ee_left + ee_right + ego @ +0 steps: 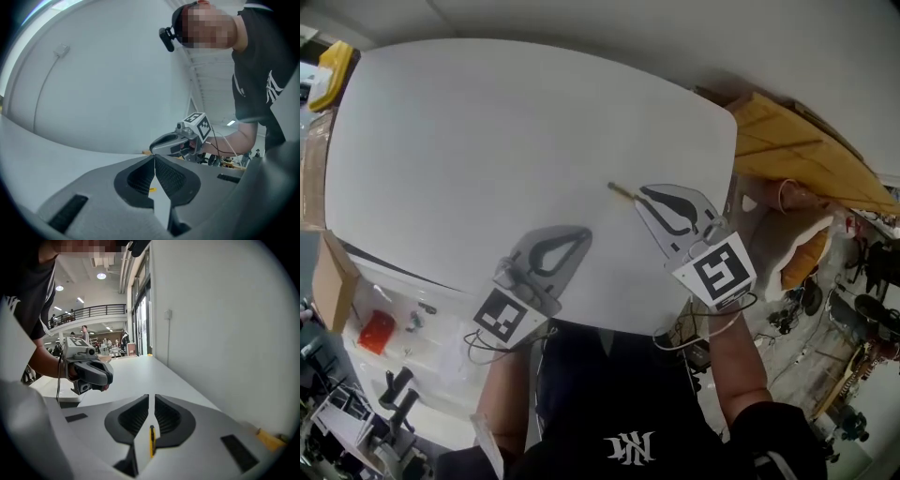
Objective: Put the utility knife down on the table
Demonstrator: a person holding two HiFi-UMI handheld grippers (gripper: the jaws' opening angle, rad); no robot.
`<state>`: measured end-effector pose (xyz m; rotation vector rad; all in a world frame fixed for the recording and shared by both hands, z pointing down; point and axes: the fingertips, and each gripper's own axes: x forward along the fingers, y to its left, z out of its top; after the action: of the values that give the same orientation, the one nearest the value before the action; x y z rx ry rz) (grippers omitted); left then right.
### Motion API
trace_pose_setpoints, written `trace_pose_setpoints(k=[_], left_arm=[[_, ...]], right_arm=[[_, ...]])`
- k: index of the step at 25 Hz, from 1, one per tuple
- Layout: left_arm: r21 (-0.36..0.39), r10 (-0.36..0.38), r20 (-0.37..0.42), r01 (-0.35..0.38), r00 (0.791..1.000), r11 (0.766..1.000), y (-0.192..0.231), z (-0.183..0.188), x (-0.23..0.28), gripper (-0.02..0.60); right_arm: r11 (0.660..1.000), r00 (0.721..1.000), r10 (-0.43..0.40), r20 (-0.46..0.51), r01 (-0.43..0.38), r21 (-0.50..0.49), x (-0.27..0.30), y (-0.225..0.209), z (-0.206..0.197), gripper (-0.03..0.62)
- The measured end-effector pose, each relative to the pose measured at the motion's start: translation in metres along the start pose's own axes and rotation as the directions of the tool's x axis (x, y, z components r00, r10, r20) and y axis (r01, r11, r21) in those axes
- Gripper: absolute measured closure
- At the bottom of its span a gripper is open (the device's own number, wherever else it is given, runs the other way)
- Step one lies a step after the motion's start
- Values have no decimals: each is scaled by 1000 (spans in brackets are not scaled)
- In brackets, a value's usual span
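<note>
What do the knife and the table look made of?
Knife: yellow body with a black tip and a dull finish, probably plastic, though only a thin edge shows. Table: smooth, even white top with a soft sheen and no grain, likely laminate or painted board.

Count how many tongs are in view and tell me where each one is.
2. The left tongs are over the table's near edge, shut. The right tongs are to their right, shut on the utility knife.
</note>
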<state>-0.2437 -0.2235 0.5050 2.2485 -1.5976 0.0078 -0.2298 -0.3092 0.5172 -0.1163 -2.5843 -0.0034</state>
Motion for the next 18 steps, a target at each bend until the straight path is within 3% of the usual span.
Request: trace_pose_setpoints(k=[5, 13, 18], left_arm=[[62, -54, 27, 53, 998, 997, -18, 58, -27, 575], [174, -150, 97, 131, 984, 976, -75, 153, -61, 575], [255, -142, 141, 103, 980, 961, -121, 191, -91, 575]], right_arm=[[999, 995, -44, 89, 41, 28, -48, 27, 69, 572], [998, 979, 5, 206, -18, 61, -130, 77, 140, 589], [993, 937, 83, 338, -104, 47, -181, 121, 173, 591]])
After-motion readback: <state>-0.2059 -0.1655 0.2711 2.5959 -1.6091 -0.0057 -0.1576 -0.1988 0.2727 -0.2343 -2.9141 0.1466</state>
